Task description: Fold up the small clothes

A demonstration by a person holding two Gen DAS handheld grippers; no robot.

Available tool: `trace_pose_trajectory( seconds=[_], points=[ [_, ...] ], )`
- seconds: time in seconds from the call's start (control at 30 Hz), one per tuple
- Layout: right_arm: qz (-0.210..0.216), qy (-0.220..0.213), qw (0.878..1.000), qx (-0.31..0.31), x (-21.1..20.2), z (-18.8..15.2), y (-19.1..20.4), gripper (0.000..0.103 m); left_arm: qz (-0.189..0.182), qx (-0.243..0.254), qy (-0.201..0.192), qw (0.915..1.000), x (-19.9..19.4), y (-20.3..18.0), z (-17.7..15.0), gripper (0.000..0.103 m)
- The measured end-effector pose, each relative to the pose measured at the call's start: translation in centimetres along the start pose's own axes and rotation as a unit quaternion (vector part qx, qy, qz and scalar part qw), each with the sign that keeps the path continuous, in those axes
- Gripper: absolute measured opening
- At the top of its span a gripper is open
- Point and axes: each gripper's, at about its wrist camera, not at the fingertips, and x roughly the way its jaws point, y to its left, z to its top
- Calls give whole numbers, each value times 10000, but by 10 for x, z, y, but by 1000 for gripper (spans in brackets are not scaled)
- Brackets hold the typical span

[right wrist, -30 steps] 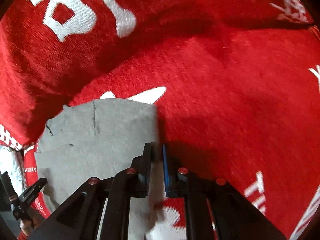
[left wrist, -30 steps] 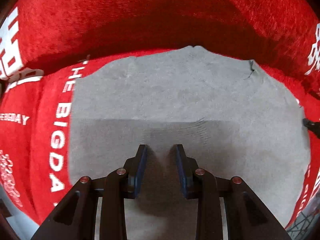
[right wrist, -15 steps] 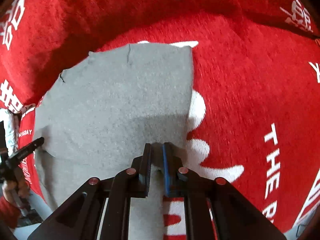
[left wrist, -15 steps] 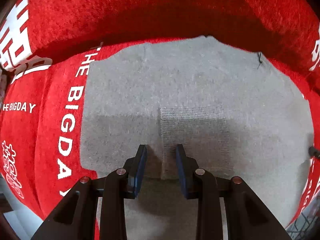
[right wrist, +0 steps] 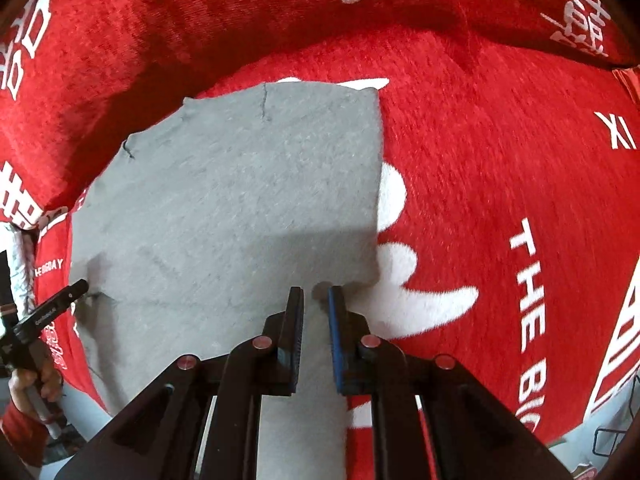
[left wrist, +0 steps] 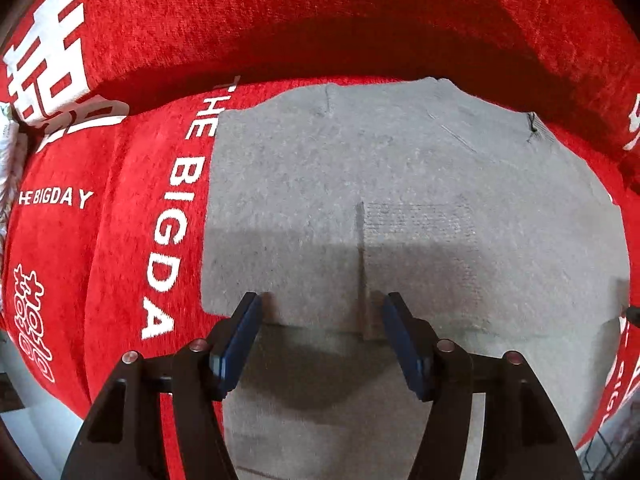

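Note:
A grey knit garment (left wrist: 400, 184) lies flat on a red cloth with white lettering (left wrist: 120, 240). It is folded, with an upper layer whose edge runs across near the fingers. My left gripper (left wrist: 322, 304) is open, its jaws wide apart over the near edge of the folded layer, holding nothing. In the right wrist view the same garment (right wrist: 240, 200) fills the left half. My right gripper (right wrist: 316, 294) is open by a narrow gap at the garment's near right corner, and the cloth lies beneath it. The left gripper's tip (right wrist: 76, 288) shows at the garment's left edge.
The red cloth (right wrist: 500, 160) covers the whole surface and rises into a raised fold at the back. A hand in a red sleeve (right wrist: 24, 392) holds the left gripper at the lower left. A pale floor edge shows at the bottom corners.
The left gripper's jaws have spread wide. The right gripper has parted slightly and let go of the grey cloth. Both have drawn back, so more of the folded garment shows.

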Motion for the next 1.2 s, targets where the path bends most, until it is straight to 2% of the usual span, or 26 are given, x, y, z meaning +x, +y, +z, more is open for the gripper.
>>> trace_pose_trajectory(
  seconds=[0.37,0.4,0.43,0.47,0.6,0.7,0.77,0.9,0.93,1.0,1.07,1.2],
  points=[
    [239,152,9996,33,-5,-12,29,14,-34,113,208,9997,-13,2,-15,65],
    [261,162,9995,20,-5,-13,31,16,-31,102,201,9997,-14,2,-16,69],
    [281,173,9995,9,-5,-14,34,18,-47,62,197,9998,-15,3,-19,87],
    [297,180,9994,-1,-5,-16,36,22,-84,29,158,9998,-17,4,-21,100],
    [360,219,9991,-20,0,-19,43,44,-6,59,92,9999,-21,3,-26,101],
    [526,292,9982,-26,5,-20,49,54,110,76,129,9998,-19,2,-28,101],
    [816,341,9961,71,8,-21,54,55,195,98,127,9997,-18,2,-29,101],
    [1708,582,9819,568,30,-21,72,55,161,63,169,9997,-17,2,-30,101],
    [2040,713,9732,782,43,-21,80,55,142,51,180,9997,-17,2,-30,101],
    [2401,867,9610,1065,61,-22,94,55,127,1,221,9997,-15,4,-30,101],
    [2693,1016,9484,1327,83,-22,111,55,117,-85,272,9995,-13,10,-30,101],
    [2992,1110,9282,1914,111,-21,128,55,126,-158,321,9993,-9,18,-31,101]
  ],
)
